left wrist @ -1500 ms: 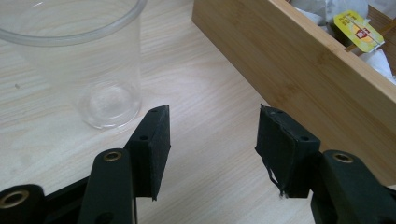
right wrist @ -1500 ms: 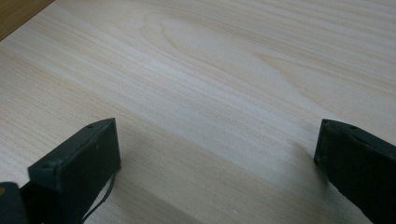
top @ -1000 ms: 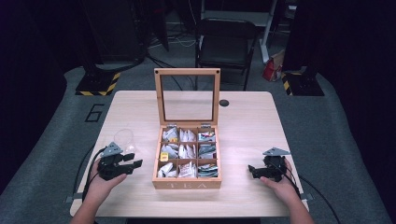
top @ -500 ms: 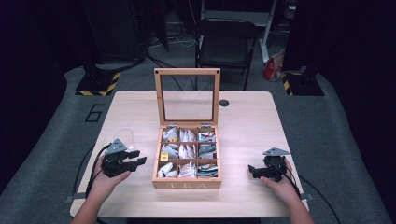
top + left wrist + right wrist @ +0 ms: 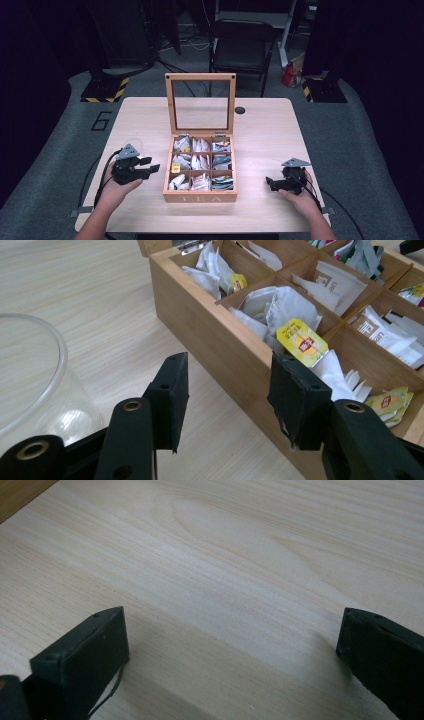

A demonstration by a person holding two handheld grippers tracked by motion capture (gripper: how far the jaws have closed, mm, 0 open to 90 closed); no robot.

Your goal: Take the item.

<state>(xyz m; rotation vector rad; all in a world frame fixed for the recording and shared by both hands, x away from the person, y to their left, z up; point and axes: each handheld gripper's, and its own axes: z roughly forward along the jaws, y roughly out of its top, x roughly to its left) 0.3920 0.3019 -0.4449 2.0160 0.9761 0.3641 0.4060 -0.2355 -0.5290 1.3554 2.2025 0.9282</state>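
Glass cup (image 5: 30, 385) cut off at left edge

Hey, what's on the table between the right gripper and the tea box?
Nothing: in the high view, only bare wooden tabletop separates the right gripper from the tea box.

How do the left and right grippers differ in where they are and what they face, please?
The left gripper sits close beside the tea box, jaws aimed at its tea bags, a clear glass alongside; the right gripper sits farther from the box, facing bare table. Both are open and empty.
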